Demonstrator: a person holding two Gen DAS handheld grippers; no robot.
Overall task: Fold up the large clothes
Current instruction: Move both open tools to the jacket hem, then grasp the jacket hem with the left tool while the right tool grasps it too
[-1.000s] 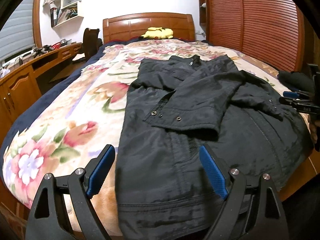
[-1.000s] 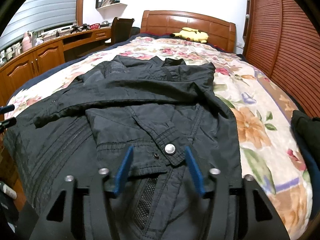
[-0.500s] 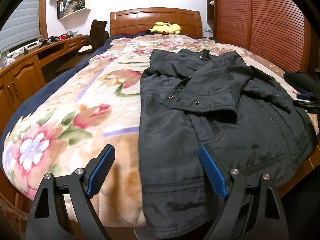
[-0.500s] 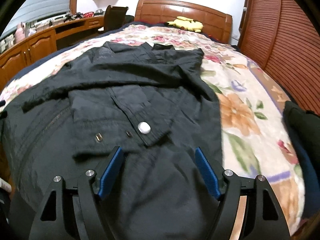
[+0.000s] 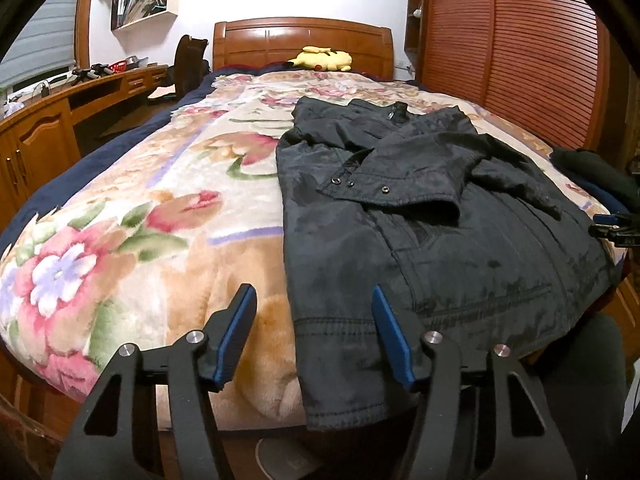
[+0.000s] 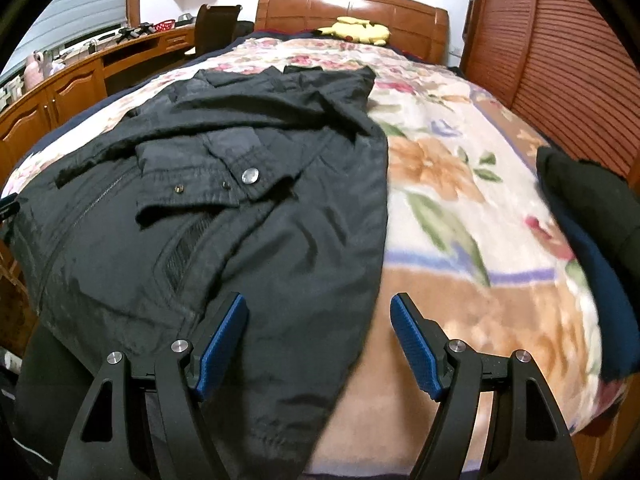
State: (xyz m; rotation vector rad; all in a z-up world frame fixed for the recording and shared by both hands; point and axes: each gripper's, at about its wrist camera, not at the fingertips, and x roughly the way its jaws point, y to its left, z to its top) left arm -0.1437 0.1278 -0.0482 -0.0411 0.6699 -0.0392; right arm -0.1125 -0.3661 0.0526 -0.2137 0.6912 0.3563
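A black jacket (image 5: 420,216) lies flat on the floral bedspread (image 5: 140,220), collar toward the headboard, both sleeves folded across its front, hem hanging over the foot edge. It also shows in the right wrist view (image 6: 240,208). My left gripper (image 5: 314,332) is open and empty, just short of the jacket's left hem corner. My right gripper (image 6: 320,340) is open and empty, over the jacket's right hem edge. The right gripper's tips show at the right edge of the left wrist view (image 5: 612,226).
A yellow plush toy (image 5: 324,58) lies by the wooden headboard (image 5: 300,40). A dark folded pile of clothes (image 6: 592,216) sits at the bed's right edge. A wooden desk with cabinets (image 5: 40,132) runs along the left; slatted wardrobe doors (image 5: 520,40) stand right.
Both grippers have pulled back toward the foot of the bed. The right gripper let go of the sleeve cuff, opened wide and shifted to the jacket's right edge. The left stayed open.
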